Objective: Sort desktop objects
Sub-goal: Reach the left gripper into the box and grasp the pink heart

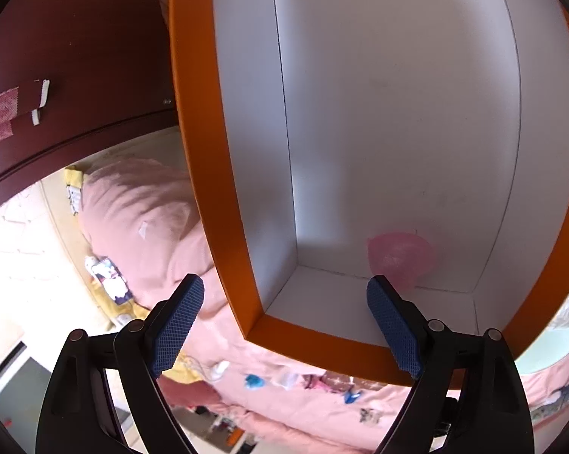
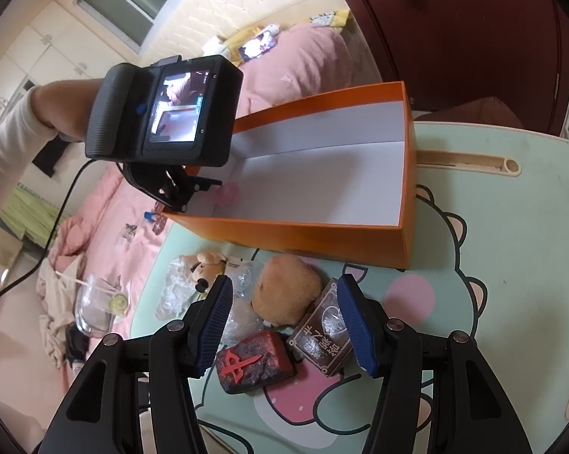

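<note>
Left wrist view: left gripper (image 1: 284,321) gapes empty above the orange box (image 1: 201,189), pink object (image 1: 399,259) inside, so lift straight clear of its rim.

pink lump (image 1: 399,259) lies in the orange box's (image 1: 193,151) white corner.

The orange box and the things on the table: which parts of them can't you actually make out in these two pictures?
- Pink object in the orange box: left wrist view, blurred, partly behind the left tool; what it is stays unclear.
- Same box's near-left corner: right wrist view, hidden by the left tool's camera housing.
- Dark card: right wrist view, one edge behind the right tool.
- Items in clear wrap: too crumpled to identify.
</note>
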### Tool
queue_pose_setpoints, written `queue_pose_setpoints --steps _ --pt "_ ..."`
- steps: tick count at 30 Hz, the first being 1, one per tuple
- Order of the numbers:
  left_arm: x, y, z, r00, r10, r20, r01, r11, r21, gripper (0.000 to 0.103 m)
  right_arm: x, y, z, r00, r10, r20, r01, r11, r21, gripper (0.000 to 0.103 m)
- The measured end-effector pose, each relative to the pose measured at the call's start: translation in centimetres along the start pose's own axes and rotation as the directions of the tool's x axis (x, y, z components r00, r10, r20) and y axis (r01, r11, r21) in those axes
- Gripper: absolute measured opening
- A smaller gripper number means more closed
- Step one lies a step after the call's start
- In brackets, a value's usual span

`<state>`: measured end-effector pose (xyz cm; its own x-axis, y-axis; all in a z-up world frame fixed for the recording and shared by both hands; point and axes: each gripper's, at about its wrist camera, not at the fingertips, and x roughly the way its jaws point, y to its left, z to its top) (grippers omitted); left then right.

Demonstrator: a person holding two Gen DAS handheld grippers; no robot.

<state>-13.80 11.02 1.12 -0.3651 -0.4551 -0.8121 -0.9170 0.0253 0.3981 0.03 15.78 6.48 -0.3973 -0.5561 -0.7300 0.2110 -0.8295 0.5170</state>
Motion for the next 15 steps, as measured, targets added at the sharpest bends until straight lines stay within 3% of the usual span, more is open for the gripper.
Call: queue_pose_setpoints --steps 5,8,15 --pt "-0.3 -0.1 -0.5 0.994 -0.112 0.015 0.113 0.989 -0.095 0.088 0.3 0.1 0.1 1.0 0.0 -0.009 0.0 1.0 0.003 0.057" --pt "0.5 -0.3 -0.4 0.996 -0.084 -0.013 0.082 0.99 -0.114 0.088 0.4 0.3 0.2 1.0 0.0 -0.015 0.0 1.0 0.0 0.057" --pt "0.9 -0.2 -0.7 0.997 -0.06 -0.05 0.049 0.977 -0.205 0.102 0.3 -0.2 0.7 0.999 0.008 -0.033 -0.009 1.0 -0.018 0.057"
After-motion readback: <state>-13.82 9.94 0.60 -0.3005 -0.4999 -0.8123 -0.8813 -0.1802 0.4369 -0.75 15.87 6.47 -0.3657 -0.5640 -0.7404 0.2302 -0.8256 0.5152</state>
